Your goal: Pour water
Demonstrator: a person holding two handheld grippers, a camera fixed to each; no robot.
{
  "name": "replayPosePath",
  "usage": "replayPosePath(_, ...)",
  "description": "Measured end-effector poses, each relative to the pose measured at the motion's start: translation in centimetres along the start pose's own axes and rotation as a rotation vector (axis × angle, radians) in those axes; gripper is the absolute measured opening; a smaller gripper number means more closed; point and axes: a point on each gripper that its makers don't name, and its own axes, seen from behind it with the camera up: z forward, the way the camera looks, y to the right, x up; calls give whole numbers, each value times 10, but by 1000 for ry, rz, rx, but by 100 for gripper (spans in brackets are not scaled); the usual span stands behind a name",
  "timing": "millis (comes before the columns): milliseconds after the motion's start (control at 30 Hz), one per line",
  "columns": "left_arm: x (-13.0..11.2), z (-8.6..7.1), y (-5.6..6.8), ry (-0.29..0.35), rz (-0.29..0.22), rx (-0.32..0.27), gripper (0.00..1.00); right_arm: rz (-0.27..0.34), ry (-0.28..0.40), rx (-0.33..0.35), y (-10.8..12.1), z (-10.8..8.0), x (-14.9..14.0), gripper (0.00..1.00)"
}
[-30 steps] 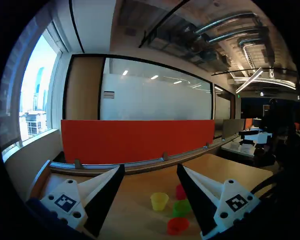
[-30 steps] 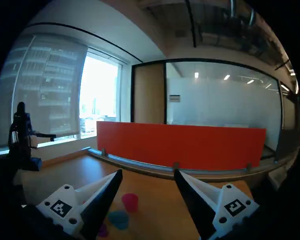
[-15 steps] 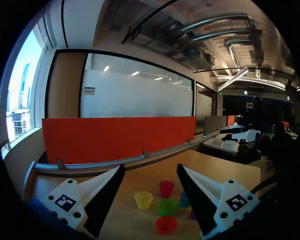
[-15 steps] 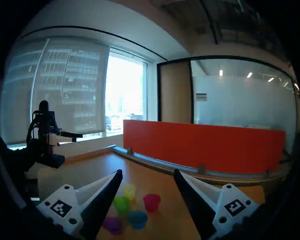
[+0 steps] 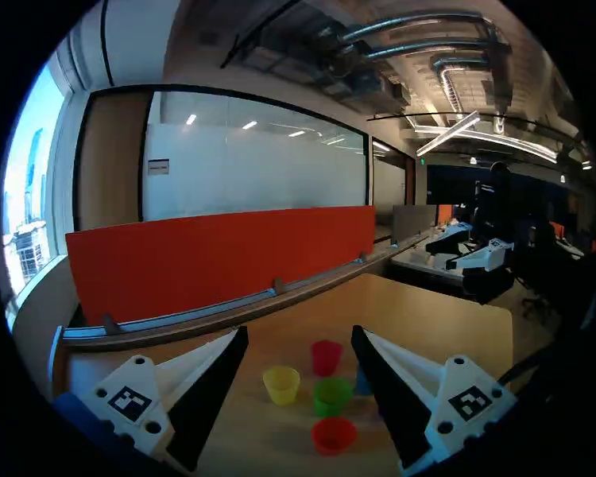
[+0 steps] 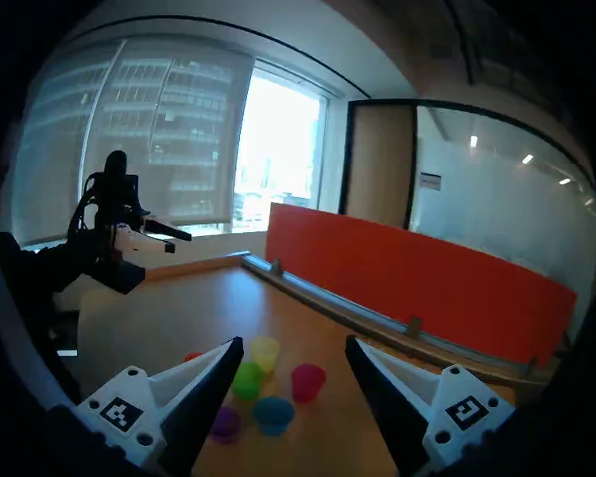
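Several small plastic cups stand in a cluster on the wooden desk (image 5: 425, 318). In the left gripper view I see a yellow cup (image 5: 282, 384), a pink cup (image 5: 326, 357), a green cup (image 5: 331, 395) and a red cup (image 5: 334, 435); a blue cup (image 5: 361, 383) is half hidden by a finger. My left gripper (image 5: 298, 329) is open above and short of them, holding nothing. In the right gripper view the yellow cup (image 6: 265, 352), green cup (image 6: 248, 379), pink cup (image 6: 307, 381), blue cup (image 6: 272, 414) and purple cup (image 6: 225, 423) lie under my open, empty right gripper (image 6: 293, 340). The left gripper (image 6: 131, 242) shows at far left.
An orange divider panel (image 5: 218, 254) on a metal rail runs along the desk's far edge (image 6: 425, 278). Windows lie beyond the desk (image 6: 274, 167). More desks stand in the dark office at the right (image 5: 457, 262). Bare desk surrounds the cups (image 6: 187, 310).
Both views have swung toward the cups: the left one panned right, the right one panned left. More cups now sit between each pair of fingers. Both grippers stayed open.
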Motion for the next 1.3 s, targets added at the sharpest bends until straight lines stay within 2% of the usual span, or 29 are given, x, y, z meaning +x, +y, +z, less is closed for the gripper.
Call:
replayPosePath(300,-20,16,6,-73,46,-75,97,13,-55,69,-6,11,-12,99)
replayPosePath(667,-52,37,19,-175,113,-154,97,-16,-126,130,-10,25,-37,100)
replayPosePath(900,-63,52,18,-207,128,-179,97,-36,-167,158,-12,35,-58,100)
replayPosePath(1100,-77,61,18,-233,163,-196,97,-34,-201,175,-13,41,-77,100)
replayPosePath(1300,-92,68,25,-272,188,-235,97,-28,-234,181,-11,47,-96,100)
